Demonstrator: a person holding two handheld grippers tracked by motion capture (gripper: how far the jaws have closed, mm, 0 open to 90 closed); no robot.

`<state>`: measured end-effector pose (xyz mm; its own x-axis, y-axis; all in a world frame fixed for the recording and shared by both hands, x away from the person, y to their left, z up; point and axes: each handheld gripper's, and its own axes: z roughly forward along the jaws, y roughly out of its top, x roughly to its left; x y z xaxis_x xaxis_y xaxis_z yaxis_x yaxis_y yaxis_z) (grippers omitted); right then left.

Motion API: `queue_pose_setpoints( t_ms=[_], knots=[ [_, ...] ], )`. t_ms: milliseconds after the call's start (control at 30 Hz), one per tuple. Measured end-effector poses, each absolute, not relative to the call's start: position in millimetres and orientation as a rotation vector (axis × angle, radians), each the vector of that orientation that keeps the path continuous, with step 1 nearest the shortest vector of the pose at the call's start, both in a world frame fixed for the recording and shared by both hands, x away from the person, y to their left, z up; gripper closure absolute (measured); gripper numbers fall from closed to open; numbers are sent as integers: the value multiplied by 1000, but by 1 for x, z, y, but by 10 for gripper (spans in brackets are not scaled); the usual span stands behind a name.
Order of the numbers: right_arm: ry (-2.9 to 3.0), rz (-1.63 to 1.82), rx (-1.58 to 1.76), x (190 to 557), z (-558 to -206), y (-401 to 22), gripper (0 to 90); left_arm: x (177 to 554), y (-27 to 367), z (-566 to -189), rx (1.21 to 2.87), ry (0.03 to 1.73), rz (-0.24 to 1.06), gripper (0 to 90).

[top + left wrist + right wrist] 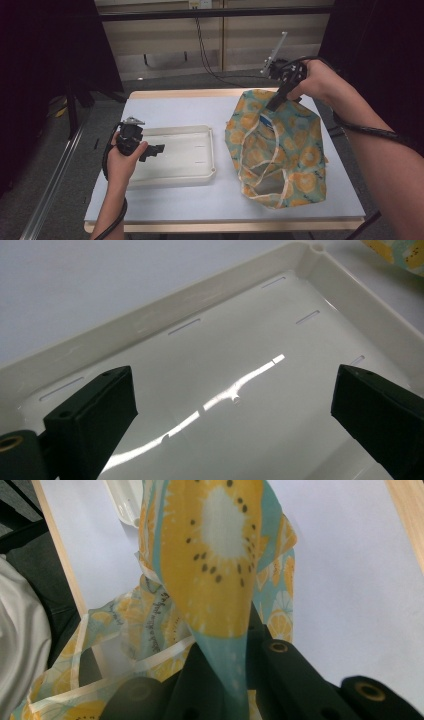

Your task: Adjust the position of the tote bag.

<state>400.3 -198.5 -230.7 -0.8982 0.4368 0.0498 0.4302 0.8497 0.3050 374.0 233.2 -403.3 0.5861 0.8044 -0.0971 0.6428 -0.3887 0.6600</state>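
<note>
With the right gripper [276, 101] pinching the bag's [280, 150] far edge, lift slowly and keep the fabric taut while the left gripper [156, 149] waits, jaws spread, over the tray [202, 131].

In the right gripper view the bag [215, 565] runs off the top and bottom edges, and its cloth covers the jaw tips, so the grip point is hidden. The tray [150, 322] in the left gripper view is cut off at the bottom and right. The bag's printed lettering is too small to read.
</note>
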Motion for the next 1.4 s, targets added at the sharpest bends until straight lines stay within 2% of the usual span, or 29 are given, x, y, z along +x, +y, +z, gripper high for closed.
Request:
queue_pose_setpoints(
  t_ms=[633,833,933,1000,1033,1067,1200,1300,1367,1400],
  knots=[
    [3075,506,326,417,-238,-186,900,377,229,-411,2179,1146,300,41],
    [3057,589,375,423,-240,-182,890,376,227,-412,2177,1153,301,41],
    [3012,571,490,423,-241,-182,672,376,227,-411,2189,1144,301,41],
    [3014,564,519,422,-241,-183,672,376,226,-412,2172,1151,302,41],
    [3016,563,531,422,-242,-184,641,376,225,-411,2181,1151,302,41],
    [2995,575,605,421,-242,-186,553,375,224,-411,2178,1147,299,41],
    [2963,596,736,416,-243,-194,510,375,220,-410,2183,1126,285,40],
    [2961,578,775,411,-243,-202,517,375,217,-409,2189,1117,287,41],
    [2969,553,768,407,-243,-206,554,374,215,-409,2176,1120,291,44],
    [2967,546,771,405,-243,-208,603,375,216,-409,2185,1114,287,44]
  ],
)
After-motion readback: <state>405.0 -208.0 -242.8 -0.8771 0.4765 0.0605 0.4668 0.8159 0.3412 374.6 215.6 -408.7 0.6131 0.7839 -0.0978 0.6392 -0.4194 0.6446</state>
